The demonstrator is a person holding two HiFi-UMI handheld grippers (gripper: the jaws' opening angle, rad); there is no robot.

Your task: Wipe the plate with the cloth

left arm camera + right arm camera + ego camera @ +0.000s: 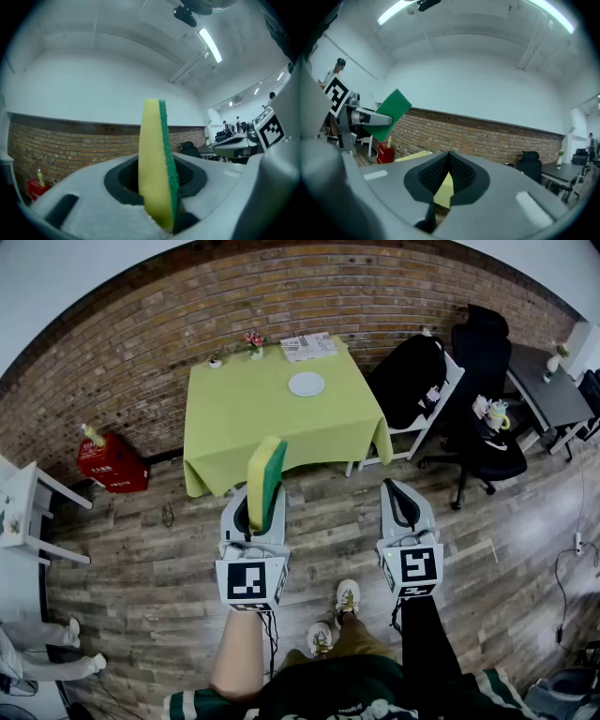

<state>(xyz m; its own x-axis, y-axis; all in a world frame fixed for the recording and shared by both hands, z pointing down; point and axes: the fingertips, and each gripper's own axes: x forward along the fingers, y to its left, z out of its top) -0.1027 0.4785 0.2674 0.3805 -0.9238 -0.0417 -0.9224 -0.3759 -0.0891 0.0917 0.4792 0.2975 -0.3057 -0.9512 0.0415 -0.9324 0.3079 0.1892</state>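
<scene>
- A white plate is seen lying flat on the green tabletop, toward its far right part and well apart from both hand-held grippers.
- A sponge, yellow with a green scouring face, is clamped upright between the jaws of the left hand-held gripper. Most of its length is left sticking out beyond the jaw tips.
- The left hand-held gripper is held over the wooden floor, on the near side of the tabletop.
- The right hand-held gripper is held beside it to the right. Its jaws are closed tip to tip and nothing is gripped between them.
- At the far edge of the tabletop a small vase of flowers and printed paper are set.
- A brick wall is seen behind the tabletop, with a red box at its foot on the left.
- Black chairs are placed to the right.
</scene>
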